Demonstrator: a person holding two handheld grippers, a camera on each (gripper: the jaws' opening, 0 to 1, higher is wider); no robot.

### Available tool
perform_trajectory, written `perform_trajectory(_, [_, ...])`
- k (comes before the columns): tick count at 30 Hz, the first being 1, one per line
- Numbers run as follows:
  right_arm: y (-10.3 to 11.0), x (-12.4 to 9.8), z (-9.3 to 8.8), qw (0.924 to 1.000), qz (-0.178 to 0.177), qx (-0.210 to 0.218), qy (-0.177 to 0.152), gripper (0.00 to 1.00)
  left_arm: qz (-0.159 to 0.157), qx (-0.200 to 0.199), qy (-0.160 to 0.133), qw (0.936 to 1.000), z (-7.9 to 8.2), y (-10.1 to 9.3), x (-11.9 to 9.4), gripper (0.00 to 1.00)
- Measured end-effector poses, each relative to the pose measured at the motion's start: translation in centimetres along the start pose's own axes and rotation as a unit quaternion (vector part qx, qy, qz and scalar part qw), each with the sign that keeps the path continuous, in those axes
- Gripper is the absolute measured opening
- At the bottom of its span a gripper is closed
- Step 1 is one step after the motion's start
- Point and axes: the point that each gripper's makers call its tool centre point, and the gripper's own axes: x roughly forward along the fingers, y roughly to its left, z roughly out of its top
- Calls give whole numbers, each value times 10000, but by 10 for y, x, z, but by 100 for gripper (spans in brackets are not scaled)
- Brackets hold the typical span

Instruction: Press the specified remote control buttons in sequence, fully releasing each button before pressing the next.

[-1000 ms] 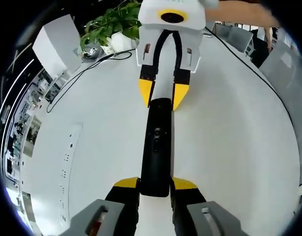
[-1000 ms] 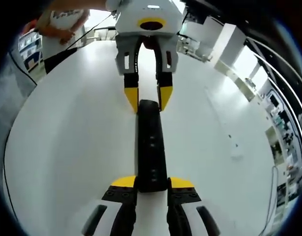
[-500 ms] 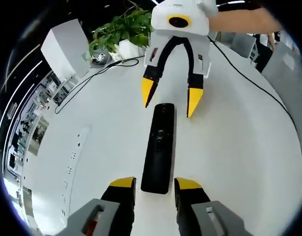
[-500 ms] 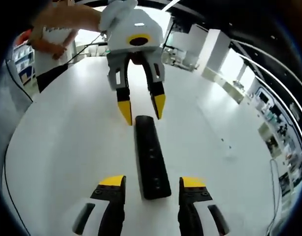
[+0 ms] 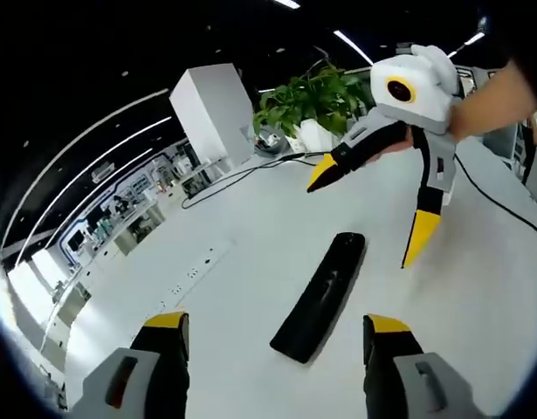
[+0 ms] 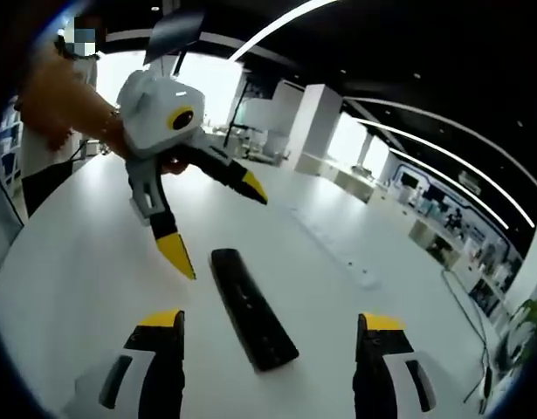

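Left gripper (image 5: 277, 336) stands spread wide, its 2 yellow-tipped jaws rising at the bottom of the left gripper view with nothing between them but bare white table (image 5: 207, 288). Just past them the black remote control (image 5: 320, 297) lies flat on the table, free of both grippers, its long axis running away at a slant. Beyond its far end the right gripper (image 5: 377, 209) hangs above the table, jaws splayed apart and empty, held by a hand (image 5: 399, 144). Further off, a black cable (image 5: 251, 170) trails toward a potted plant (image 5: 316, 105) and a white box (image 5: 217, 113).

From the right gripper view, the right gripper (image 6: 272, 336) is likewise wide apart, the remote control (image 6: 251, 305) lying just ahead, the left gripper (image 6: 217, 223) beyond it.
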Motion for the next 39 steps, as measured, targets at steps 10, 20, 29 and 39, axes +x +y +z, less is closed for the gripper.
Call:
perform_trajectory(10, [-21, -43, 3, 9843, -1344, 1135, -170, 85, 1566, -1140, -448, 9800, 11, 26, -50, 100])
perform_trajectory(20, [-13, -109, -7, 9636, -1952, 1826, 47, 89, 2190, -1577, -307, 9624, 15, 21, -107, 100])
perform_trajectory(29, [4, -171, 1, 9569, -2230, 1859, 109, 87, 2460, -1757, -433, 9522, 23, 4, -172, 100])
perform_trajectory(39, [36, -219, 6, 9541, -2398, 1770, 283, 82, 2586, -2112, -462, 9415, 23, -26, -223, 100])
